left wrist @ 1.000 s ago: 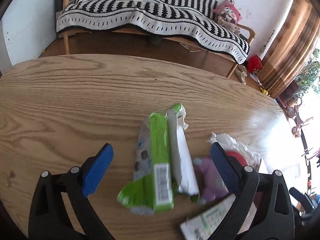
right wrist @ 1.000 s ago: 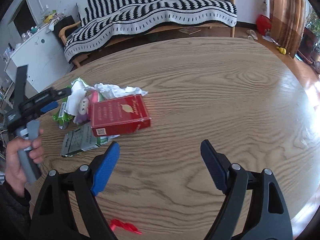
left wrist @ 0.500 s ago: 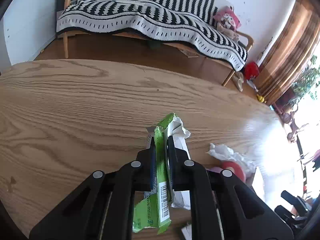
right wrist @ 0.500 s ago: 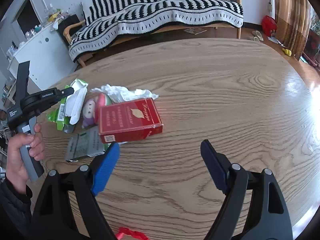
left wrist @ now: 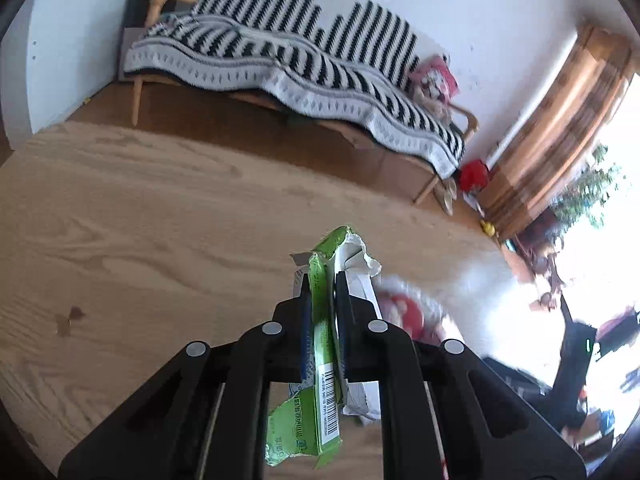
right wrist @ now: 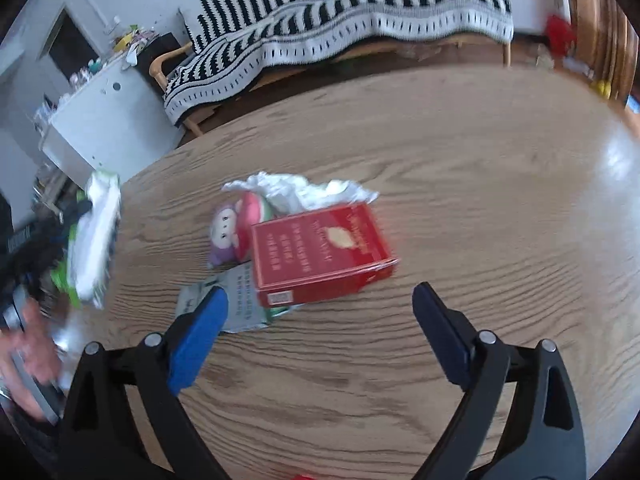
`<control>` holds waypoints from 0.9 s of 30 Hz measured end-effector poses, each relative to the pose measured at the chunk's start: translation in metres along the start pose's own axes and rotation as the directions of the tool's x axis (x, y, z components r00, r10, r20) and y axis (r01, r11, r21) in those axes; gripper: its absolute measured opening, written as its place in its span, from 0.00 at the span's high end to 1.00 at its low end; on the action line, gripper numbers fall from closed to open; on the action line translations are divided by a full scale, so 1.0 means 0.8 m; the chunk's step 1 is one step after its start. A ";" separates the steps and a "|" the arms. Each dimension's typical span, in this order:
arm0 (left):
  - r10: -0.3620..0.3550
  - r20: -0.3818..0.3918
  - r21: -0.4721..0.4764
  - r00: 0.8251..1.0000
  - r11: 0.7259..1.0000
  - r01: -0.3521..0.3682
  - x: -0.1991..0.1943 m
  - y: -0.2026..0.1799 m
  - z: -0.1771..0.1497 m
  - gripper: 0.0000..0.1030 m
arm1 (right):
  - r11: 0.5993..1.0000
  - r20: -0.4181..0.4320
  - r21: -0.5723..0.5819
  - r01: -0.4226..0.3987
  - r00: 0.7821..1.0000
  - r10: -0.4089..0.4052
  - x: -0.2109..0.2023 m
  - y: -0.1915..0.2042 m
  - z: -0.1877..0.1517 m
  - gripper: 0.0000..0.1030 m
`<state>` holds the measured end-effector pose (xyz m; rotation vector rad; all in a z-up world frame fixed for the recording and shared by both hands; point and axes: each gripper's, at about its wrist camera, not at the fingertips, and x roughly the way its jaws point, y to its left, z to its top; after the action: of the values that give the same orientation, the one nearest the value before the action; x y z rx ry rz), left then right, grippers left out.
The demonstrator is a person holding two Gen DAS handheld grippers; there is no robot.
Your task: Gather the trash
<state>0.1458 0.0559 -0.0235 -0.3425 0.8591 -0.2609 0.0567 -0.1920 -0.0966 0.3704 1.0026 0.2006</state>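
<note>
Now, left gripper [left wrist: 323, 280]: I'm seeing it clamping the green wrapper [left wrist: 320, 344], lifting clear of the table [left wrist: 140, 216].
Right gripper [right wrist: 320, 304]: jaws opening wide, hovering empty near the red box [right wrist: 320, 252].

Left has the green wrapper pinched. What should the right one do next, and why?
Probably ease the right gripper forward over the red box: its jaws are opening with nothing between them, and the box lies flat on the table just ahead.
</note>
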 end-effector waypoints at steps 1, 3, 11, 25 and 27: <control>0.006 -0.019 0.015 1.000 1.000 -0.006 0.004 0.002 -0.005 0.90 | 1.000 -0.007 0.010 -0.004 1.000 0.004 0.004 0.000 0.001 0.12; 0.027 -0.072 0.047 0.997 0.999 -0.024 0.017 0.005 -0.023 0.90 | 1.000 -0.020 0.017 0.015 1.000 -0.015 0.011 0.002 0.002 0.12; 0.103 -0.061 0.130 0.993 0.987 -0.094 -0.003 0.021 -0.039 0.12 | 0.997 -0.033 -0.073 0.037 0.999 -0.039 0.005 0.025 -0.012 0.12; 0.291 -0.100 0.356 0.951 0.903 -0.239 -0.023 0.015 -0.127 0.11 | 0.988 -0.114 -0.148 -0.039 0.993 0.022 -0.001 0.071 -0.047 0.12; 0.350 -0.097 0.427 0.932 0.860 -0.279 -0.009 0.007 -0.140 0.11 | 0.991 -0.116 -0.130 -0.017 0.993 0.001 -0.005 0.064 -0.047 0.12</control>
<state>0.0550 0.0426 -0.0888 0.2186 0.9906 -0.1576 0.0228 -0.1386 -0.0919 0.2454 1.0959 0.2974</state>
